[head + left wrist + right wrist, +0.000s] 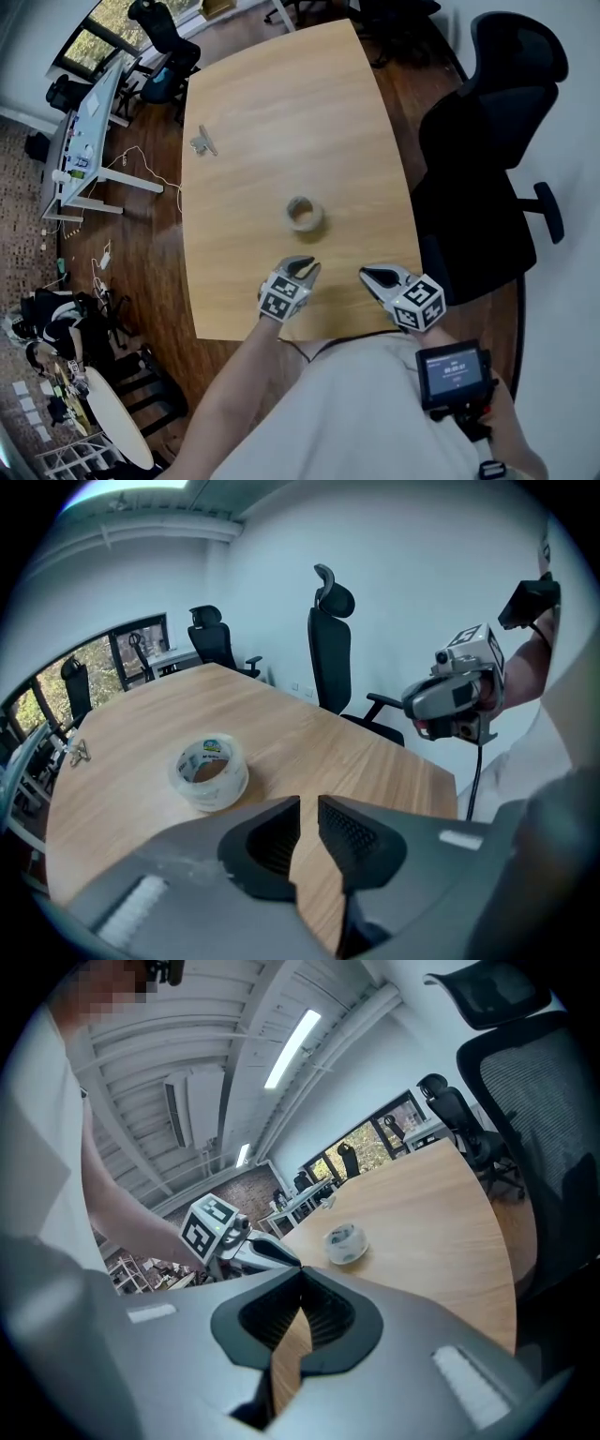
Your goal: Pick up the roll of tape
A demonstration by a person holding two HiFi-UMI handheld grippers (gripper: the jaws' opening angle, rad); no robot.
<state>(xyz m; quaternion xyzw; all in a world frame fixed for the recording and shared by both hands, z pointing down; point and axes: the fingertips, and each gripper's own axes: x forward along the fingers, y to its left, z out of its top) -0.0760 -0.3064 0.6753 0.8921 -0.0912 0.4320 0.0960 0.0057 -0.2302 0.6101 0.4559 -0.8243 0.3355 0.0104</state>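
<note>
A roll of clear tape (304, 214) lies flat on the wooden table (281, 94), near its middle. In the left gripper view the tape (210, 771) sits ahead and left of the jaws. In the right gripper view the tape (343, 1241) lies farther off. My left gripper (307, 269) hovers over the near table edge, just short of the roll. Its jaws (308, 802) stand slightly apart with nothing between them. My right gripper (367, 275) is beside it to the right, and its fingertips (302, 1269) meet with nothing held.
A small metal binder clip (202, 143) lies at the table's far left. A black office chair (497, 141) stands close to the table's right side. More chairs and desks stand beyond the far end.
</note>
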